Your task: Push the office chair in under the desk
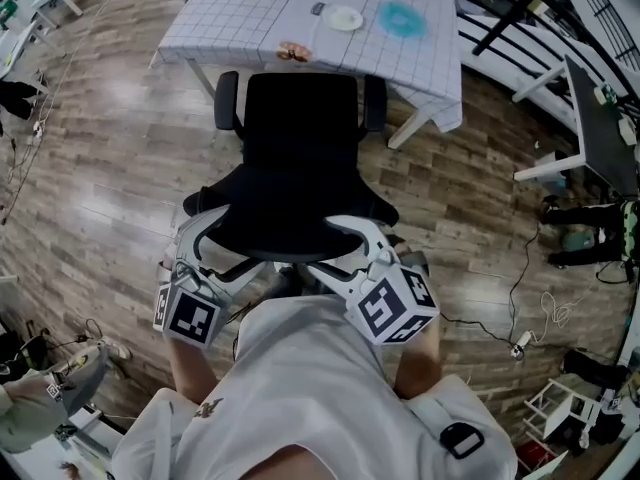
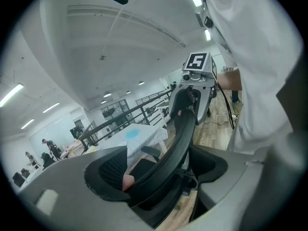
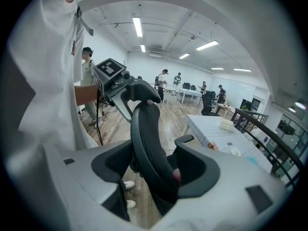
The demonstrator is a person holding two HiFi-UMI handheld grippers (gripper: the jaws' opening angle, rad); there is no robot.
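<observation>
The black office chair faces the desk, which wears a white checked cloth. The seat's front meets the desk's near edge, and both armrests stand just outside it. The curved backrest is nearest me. My left gripper is shut on the backrest's top edge at its left end. My right gripper is shut on the same edge at its right end. The backrest rim passes between the left gripper's jaws. In the right gripper view it runs between the right gripper's jaws.
On the desk lie a white plate, a blue round patch and a small brown item. A white desk leg slants at the chair's right. Cables and another desk fill the right side.
</observation>
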